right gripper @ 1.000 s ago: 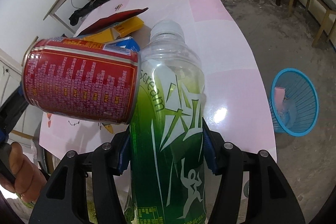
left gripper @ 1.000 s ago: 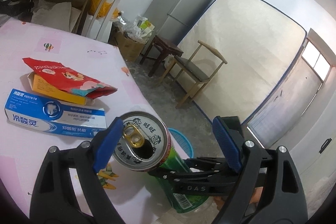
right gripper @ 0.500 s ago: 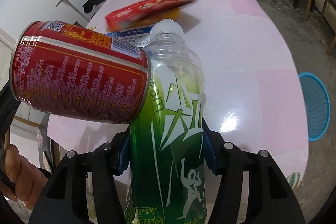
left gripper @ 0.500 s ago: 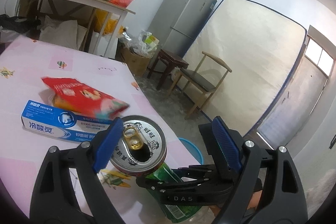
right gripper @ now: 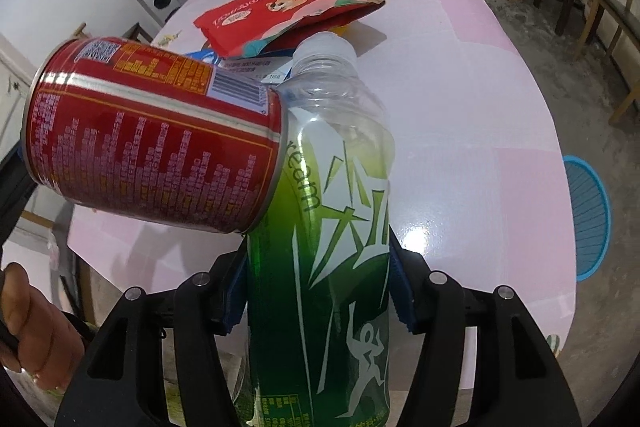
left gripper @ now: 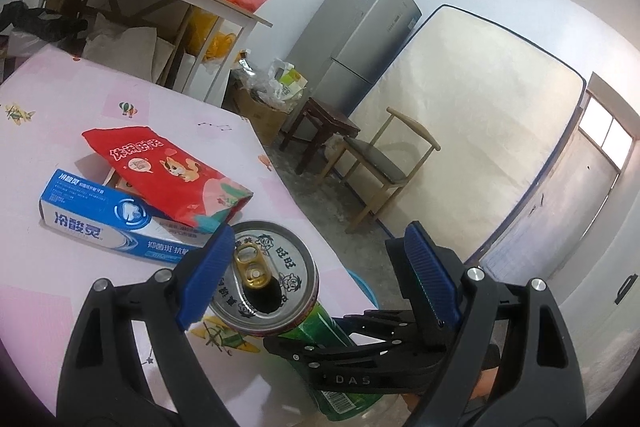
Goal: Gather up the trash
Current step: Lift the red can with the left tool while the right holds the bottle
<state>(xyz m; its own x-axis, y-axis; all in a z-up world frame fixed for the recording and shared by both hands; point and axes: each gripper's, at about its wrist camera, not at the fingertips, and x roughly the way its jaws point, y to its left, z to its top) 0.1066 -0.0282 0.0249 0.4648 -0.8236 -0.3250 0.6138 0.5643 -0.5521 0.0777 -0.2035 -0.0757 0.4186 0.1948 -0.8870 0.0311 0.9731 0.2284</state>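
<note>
two items aloft: right gripper [right gripper: 316, 291] hugs the bottle [right gripper: 340, 227], jaws just easing wider; left gripper [left gripper: 318, 235] gapes, can [left gripper: 264, 279] touching one pad [left gripper: 208, 271]; basket [right gripper: 588, 219] waits past the table [right gripper: 460, 87] edge

"DAS" on right gripper [left gripper: 352, 379], "ream" on green bottle [right gripper: 320, 267], "110" on toothpaste box [left gripper: 112, 227]

Left wrist view: mounted behind the left tongs [left gripper: 316, 275], looking nearly level across the pink patterned desk [left gripper: 60, 115] toward the grey refrigerator [left gripper: 360, 39] and the leaning mattress [left gripper: 472, 131]. Right wrist view: mounted behind the right tongs [right gripper: 318, 291], tilted steeply down onto the same desk [right gripper: 460, 99]. Both very close to the red drink can [left gripper: 266, 277] [right gripper: 156, 143] and the green plastic bottle [left gripper: 320, 325] [right gripper: 332, 219]. Shared as well: red snack bag [left gripper: 160, 167] [right gripper: 280, 11], blue toothpaste box [left gripper: 100, 219] [right gripper: 212, 57], blue plastic basket [left gripper: 362, 287] [right gripper: 588, 219] on the floor.
</note>
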